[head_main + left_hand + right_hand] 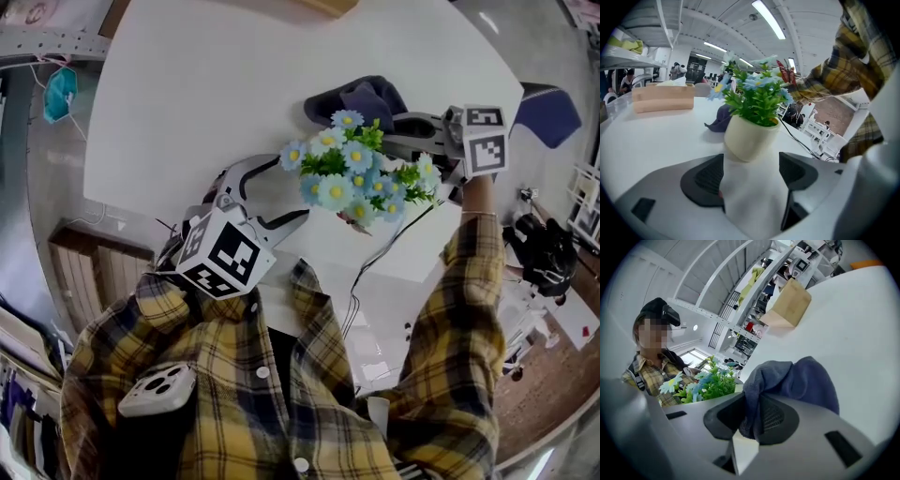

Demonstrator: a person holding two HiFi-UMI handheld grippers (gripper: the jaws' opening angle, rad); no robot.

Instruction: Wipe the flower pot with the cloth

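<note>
Far left in the head view, a teal face mask (pixel 59 92) hanging beside the white table (pixel 187 94). Next, near the table's front edge, the left gripper (pixel 292 187): jaws spread wide, only bare tabletop between them, gripping nothing. Just ahead of those jaws in the left gripper view, the cream flower pot (pixel 750 137), upright on the table and close to the jaw tips, apparently not touching, though hard to judge at that angle. From above, only its blue and white flowers (pixel 356 178) and green leaves, covering the pot itself. Just beyond the flowers, the dark blue cloth (pixel 361 98), bunched on the table. To the right, the right gripper (pixel 405 131), jaws closed tight on a fold of that cloth, the rest of the fabric heaped past the jaw tips. Further back in the right gripper view, a tan box (pixel 790 305) on the table.
</note>
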